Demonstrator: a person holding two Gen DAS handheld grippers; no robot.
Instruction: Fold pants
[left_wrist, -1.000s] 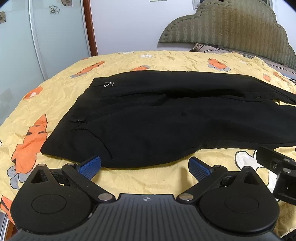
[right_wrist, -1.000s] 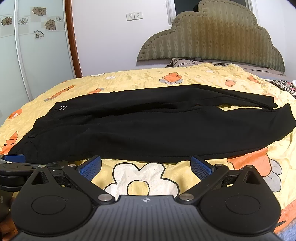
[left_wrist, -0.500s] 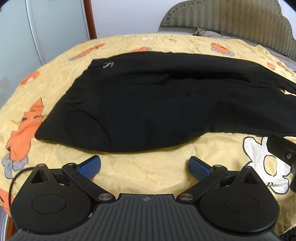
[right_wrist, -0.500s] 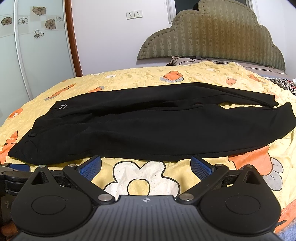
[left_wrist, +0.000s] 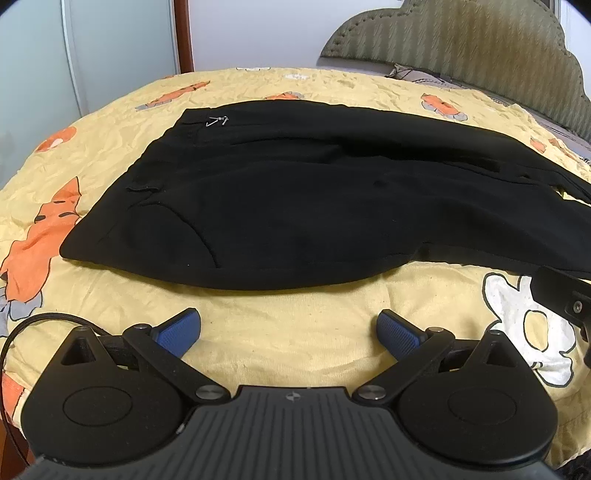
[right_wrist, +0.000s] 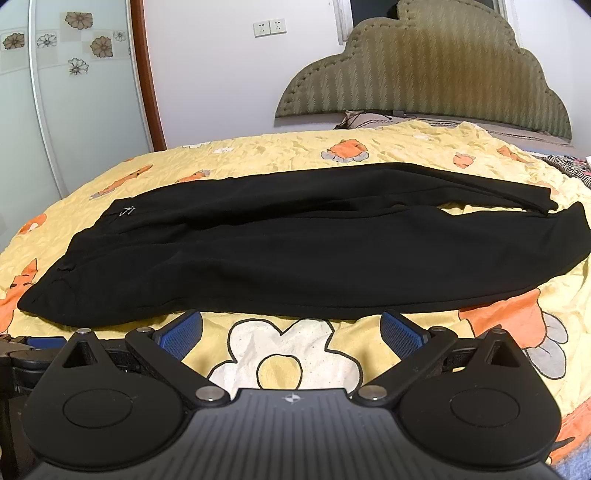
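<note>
Black pants (left_wrist: 295, 206) lie flat across a yellow cartoon-print bedspread (left_wrist: 295, 332), waistband to the left, legs running right. In the right wrist view the pants (right_wrist: 295, 251) show full length, the two leg ends apart at the far right. My left gripper (left_wrist: 290, 330) hovers open just in front of the pants' near edge by the hip, nothing between its blue pads. My right gripper (right_wrist: 291, 332) is open too, its blue pads close to the near leg's edge over a white flower print. The right gripper's black body (left_wrist: 565, 299) shows at the left view's right edge.
A padded olive headboard (right_wrist: 424, 74) stands at the back right, with pillows below it. A glass wardrobe door with flower decals (right_wrist: 74, 92) and a brown frame line the left. The bed's near left edge (left_wrist: 7, 387) drops off beside a black cable.
The left gripper has pulled back and risen slightly after dipping toward the pants, so more bedspread shows in front. The right gripper has crept a little closer. The pants have not moved.
</note>
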